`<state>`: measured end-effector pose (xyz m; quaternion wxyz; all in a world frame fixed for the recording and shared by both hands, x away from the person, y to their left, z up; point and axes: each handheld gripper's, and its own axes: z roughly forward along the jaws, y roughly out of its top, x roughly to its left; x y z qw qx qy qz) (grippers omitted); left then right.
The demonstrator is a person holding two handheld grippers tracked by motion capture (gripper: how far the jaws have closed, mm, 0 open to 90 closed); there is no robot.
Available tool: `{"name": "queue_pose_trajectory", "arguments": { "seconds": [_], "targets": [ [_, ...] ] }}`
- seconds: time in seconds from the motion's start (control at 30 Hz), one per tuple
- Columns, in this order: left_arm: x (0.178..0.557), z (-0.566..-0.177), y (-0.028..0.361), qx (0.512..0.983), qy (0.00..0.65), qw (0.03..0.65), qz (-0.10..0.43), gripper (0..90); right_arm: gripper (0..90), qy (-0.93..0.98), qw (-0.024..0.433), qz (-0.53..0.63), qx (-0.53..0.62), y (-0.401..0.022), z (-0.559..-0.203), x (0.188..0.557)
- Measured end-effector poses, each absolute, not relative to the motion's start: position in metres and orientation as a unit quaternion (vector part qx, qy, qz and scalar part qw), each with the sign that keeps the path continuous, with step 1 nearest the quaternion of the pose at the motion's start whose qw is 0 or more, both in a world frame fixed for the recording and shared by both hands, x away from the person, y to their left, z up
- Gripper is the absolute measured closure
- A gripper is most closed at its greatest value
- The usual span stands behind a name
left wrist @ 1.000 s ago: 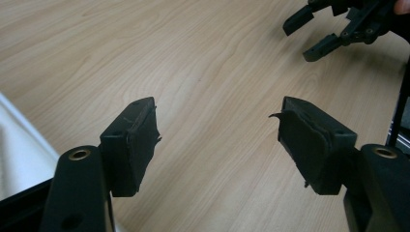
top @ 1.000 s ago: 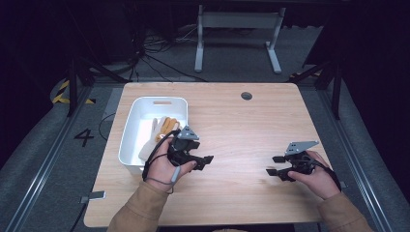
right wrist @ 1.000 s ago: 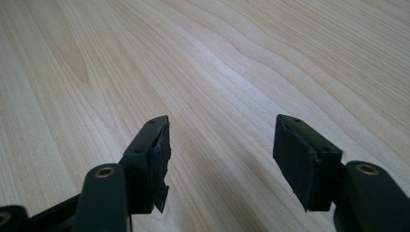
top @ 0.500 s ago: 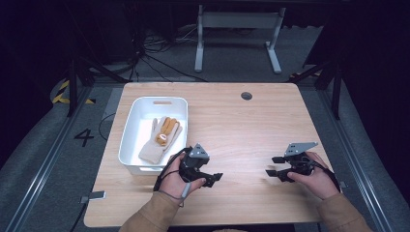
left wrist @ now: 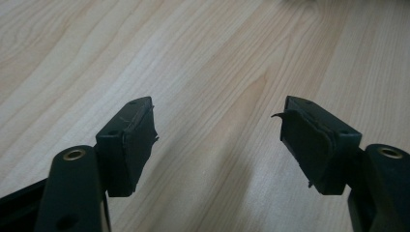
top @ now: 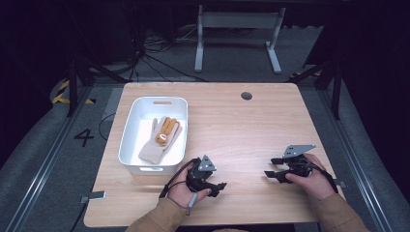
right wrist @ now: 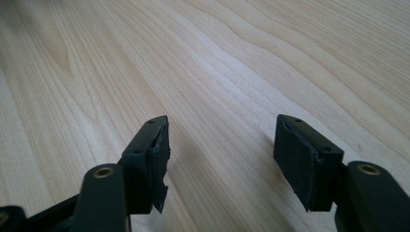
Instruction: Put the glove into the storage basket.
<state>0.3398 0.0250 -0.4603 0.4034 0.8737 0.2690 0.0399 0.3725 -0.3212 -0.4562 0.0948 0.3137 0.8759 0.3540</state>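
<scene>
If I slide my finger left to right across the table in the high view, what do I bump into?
White bin with the glove inside → left tool → right tool.

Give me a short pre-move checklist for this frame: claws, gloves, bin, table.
1. Left claw open, nothing between its jaws: ok.
2. Right claw open, nothing between its jaws: ok.
3. Gloves lie inside the white bin, not hanging over the rim: ok.
4. Both claws are low over the wooden table, apart from the bin: ok.
5. No thing lies on the table between the two claws: ok.
6. How many gloves are in the bin, one beige and one orange-brown or more: cannot tell.
</scene>
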Motion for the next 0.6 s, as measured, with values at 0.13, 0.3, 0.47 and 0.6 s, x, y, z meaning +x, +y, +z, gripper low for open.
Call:
{"name": "queue_pose_trajectory", "arguments": {
  "seconds": [0.13,0.3,0.47,0.6],
  "targets": [
    [0.3402,-0.4684,0.0214,0.883,0.265,0.386,0.032,28.0,38.8,0.875,0.103,0.356,0.312,-0.3209,-0.457,0.3712],
    [0.3417,-0.4683,0.0215,0.884,0.264,0.386,0.031,27.2,38.5,0.873,0.107,0.36,0.311,-0.321,-0.4575,0.3697],
    [0.3415,-0.4685,0.02,0.885,0.259,0.384,0.036,26.4,38.5,0.872,0.111,0.36,0.313,-0.3211,-0.4586,0.3685],
    [0.3403,-0.4683,0.0198,0.886,0.257,0.383,0.044,25.7,38.5,0.873,0.114,0.359,0.311,-0.3208,-0.4589,0.3681]
  ]
}}
